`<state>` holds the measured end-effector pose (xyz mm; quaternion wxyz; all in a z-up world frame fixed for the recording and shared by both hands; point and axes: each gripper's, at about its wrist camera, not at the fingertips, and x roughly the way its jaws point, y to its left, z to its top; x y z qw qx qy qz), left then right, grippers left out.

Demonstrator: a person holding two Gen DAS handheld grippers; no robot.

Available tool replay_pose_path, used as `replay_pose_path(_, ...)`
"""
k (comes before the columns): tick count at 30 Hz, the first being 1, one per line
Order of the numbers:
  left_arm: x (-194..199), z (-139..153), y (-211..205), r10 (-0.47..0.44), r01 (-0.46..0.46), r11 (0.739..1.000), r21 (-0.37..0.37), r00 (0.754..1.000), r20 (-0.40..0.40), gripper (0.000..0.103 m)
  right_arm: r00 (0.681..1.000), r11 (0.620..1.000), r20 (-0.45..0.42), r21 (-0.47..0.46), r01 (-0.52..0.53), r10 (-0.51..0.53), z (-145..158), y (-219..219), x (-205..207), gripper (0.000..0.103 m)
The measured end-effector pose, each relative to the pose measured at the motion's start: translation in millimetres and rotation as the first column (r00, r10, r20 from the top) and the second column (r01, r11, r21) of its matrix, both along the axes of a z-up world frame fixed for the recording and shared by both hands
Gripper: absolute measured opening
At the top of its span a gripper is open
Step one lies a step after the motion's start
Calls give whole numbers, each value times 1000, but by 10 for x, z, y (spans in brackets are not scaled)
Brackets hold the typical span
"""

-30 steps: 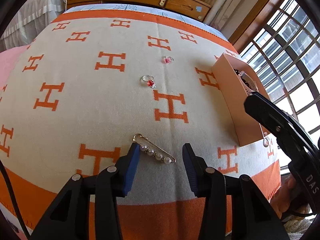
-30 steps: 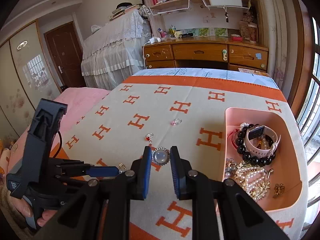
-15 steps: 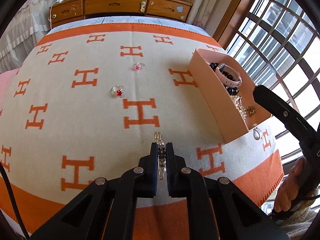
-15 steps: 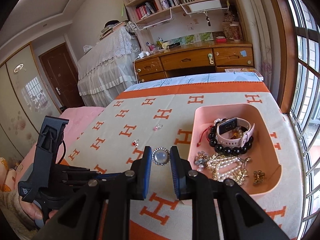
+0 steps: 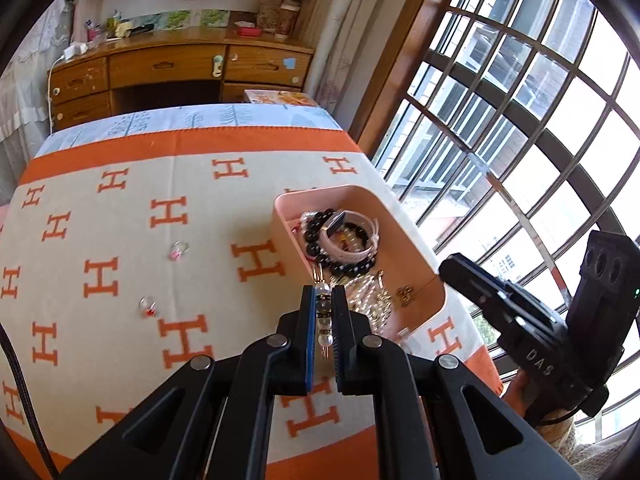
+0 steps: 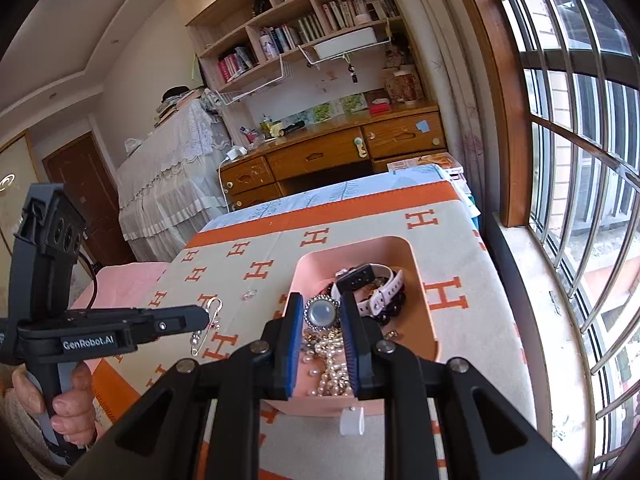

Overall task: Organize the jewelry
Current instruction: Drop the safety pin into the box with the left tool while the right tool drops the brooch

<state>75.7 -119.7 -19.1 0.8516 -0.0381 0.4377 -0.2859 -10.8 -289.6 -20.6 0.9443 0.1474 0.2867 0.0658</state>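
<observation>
My left gripper [image 5: 322, 300] is shut on a gold safety-pin brooch with pearls [image 5: 323, 322], held above the blanket just left of the pink tray [image 5: 416, 252]. From the right wrist view the same brooch [image 6: 204, 330] hangs from the left gripper's tip. My right gripper [image 6: 320, 312] is shut on a round grey-stone brooch with a sparkly rim [image 6: 321, 312], held over the near part of the pink tray [image 6: 424, 312]. The tray holds a white watch [image 6: 372, 280], black beads and pearl pieces. A red-stone ring [image 5: 148, 307] and a pink-stone ring [image 5: 178, 250] lie on the blanket.
An orange-and-cream H-pattern blanket [image 5: 120, 216] covers the bed. A barred window [image 5: 520, 120] runs along the right side. A wooden desk with drawers [image 5: 168, 72] stands beyond the bed's far end. A person's hand [image 6: 60, 396] grips the left handle.
The left gripper closed on the pearl pin, lifted it off the blanket and carried it right toward the tray. The right gripper, still holding the round brooch, moved over the tray.
</observation>
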Motion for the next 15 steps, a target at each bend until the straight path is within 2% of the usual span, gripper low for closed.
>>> replay_pose_path(5,214,-20,-321,-31,31,999,-17,1000,2,5,999,1000,-32,-1,24,-24,-101,-72,30,19)
replay_pose_path(10,398,-227,-520,-36,36,999,6,999,-18,5,997,998,-51,-37,51,-53,-169,-108,78,20)
replay_pose_path(13,458,-313,-583,-43,44,999,27,999,-32,14,996,997,-71,-56,58,-62,-195,-112,139,20)
replay_pose_path(15,465,-342,-571,-44,45,999,28,998,-37,26,995,996,-72,-60,65,-70,-200,-111,154,20)
